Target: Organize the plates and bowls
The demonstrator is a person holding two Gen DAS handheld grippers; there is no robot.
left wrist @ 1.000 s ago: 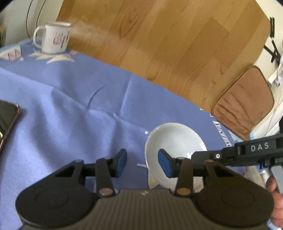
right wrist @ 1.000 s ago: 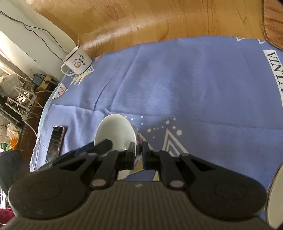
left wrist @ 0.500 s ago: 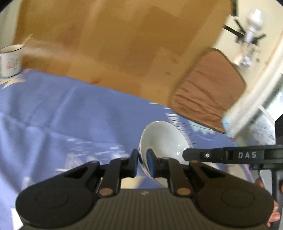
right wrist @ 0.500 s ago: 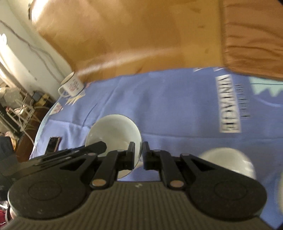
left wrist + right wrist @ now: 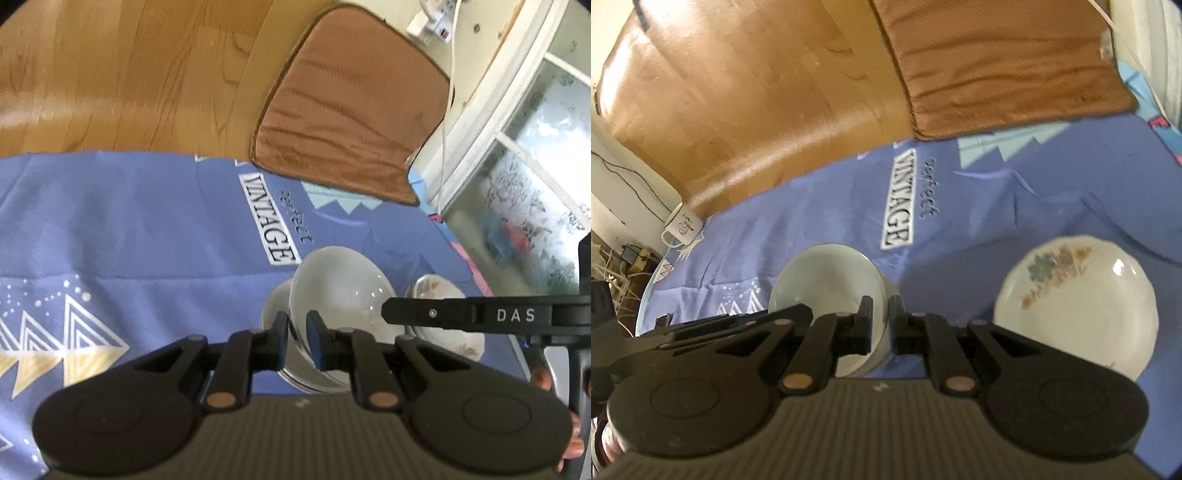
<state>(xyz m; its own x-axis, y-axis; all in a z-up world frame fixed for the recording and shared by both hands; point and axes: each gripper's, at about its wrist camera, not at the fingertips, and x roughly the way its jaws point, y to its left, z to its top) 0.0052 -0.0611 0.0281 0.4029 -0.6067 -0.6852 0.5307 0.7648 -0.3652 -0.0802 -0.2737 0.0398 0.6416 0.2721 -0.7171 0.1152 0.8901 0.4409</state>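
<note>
Now that my left tongs [image 5: 297, 334] have just closed beside my right tongs [image 5: 880, 322], both are gripping the white bowl's [image 5: 338, 291] rim, carrying it toward the flowered plate [image 5: 1082, 306].

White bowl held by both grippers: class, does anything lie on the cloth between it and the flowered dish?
Nothing visible does: only bare blue tablecloth separates the plain white ceramic bowl from the flowered white dish.

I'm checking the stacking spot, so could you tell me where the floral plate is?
The floral plate lies on the blue tablecloth at lower right in the right wrist view, right of the held white bowl.
</note>
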